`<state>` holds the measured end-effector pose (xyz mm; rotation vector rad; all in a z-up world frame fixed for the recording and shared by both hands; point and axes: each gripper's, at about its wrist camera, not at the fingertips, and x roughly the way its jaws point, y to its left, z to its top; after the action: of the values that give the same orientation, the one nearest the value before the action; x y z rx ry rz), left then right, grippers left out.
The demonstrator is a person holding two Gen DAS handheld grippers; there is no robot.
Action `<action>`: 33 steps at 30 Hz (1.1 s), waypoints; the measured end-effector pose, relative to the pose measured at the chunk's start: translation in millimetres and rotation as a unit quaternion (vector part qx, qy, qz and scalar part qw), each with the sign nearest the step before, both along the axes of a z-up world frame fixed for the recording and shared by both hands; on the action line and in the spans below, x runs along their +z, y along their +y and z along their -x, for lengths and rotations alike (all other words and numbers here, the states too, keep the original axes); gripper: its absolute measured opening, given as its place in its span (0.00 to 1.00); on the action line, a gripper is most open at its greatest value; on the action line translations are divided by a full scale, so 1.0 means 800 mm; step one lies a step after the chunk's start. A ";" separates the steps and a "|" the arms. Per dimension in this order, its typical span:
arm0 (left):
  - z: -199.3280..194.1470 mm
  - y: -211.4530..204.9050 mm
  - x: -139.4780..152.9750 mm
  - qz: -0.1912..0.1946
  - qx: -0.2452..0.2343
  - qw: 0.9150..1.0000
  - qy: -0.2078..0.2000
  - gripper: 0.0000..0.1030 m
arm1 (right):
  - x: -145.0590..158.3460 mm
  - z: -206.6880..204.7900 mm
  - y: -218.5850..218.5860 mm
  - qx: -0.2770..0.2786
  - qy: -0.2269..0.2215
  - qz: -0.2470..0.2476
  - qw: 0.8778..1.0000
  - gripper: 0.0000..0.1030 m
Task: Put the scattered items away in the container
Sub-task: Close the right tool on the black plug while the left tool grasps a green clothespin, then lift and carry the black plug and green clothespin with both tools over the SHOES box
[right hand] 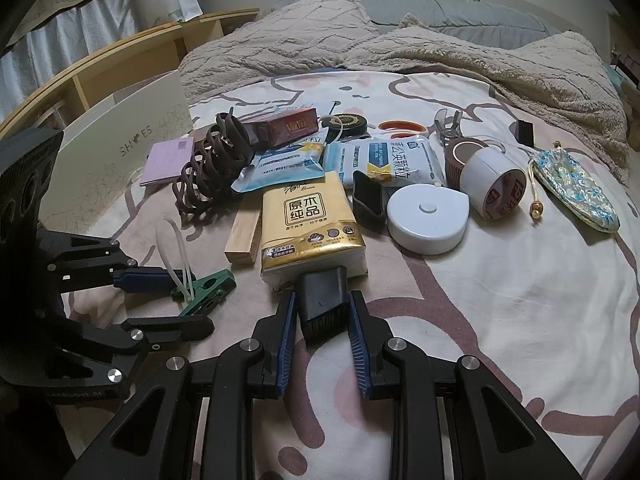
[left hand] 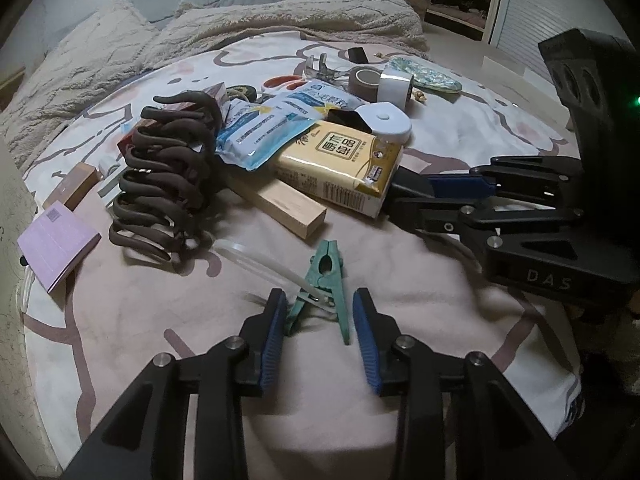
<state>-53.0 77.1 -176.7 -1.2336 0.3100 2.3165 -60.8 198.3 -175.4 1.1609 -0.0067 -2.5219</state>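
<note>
Nearly everything is still lying on the bed (right hand: 500, 280), so I am judging the tidying barely begun: the white shoe box (right hand: 120, 148) is waiting at its left edge, while the yellow tissue pack (right hand: 308, 224), tape rolls (right hand: 490, 180) and brown hair claw (right hand: 208, 168) are sitting in a heap. My right fingers (right hand: 322, 344) are clamping a small black block (right hand: 322, 300) just in front of the tissue pack. My left fingers (left hand: 320, 334) are standing slightly apart around the green clothes peg (left hand: 324, 284), not yet pinching it.

We see dim, flat indoor light; beyond our jaws the bedding bends at dark fisheye corners, soft shadows, slight blur.
</note>
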 end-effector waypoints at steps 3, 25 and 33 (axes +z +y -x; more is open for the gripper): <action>0.002 -0.005 0.002 -0.017 0.008 1.000 0.000 0.29 | 0.000 -0.001 0.000 -0.001 0.002 -0.002 1.000 0.26; -0.007 -0.034 0.061 -0.068 0.038 0.996 0.051 0.28 | 0.045 -0.008 -0.004 -0.015 0.031 -0.001 0.999 0.26; -0.003 -0.066 0.101 -0.076 0.071 0.989 0.101 0.28 | 0.083 0.003 -0.029 -0.001 0.064 0.001 0.998 0.26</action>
<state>-50.6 24.1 -96.2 -0.9767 0.1135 2.5407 -63.4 174.8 -109.1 0.9965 0.0233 -2.5925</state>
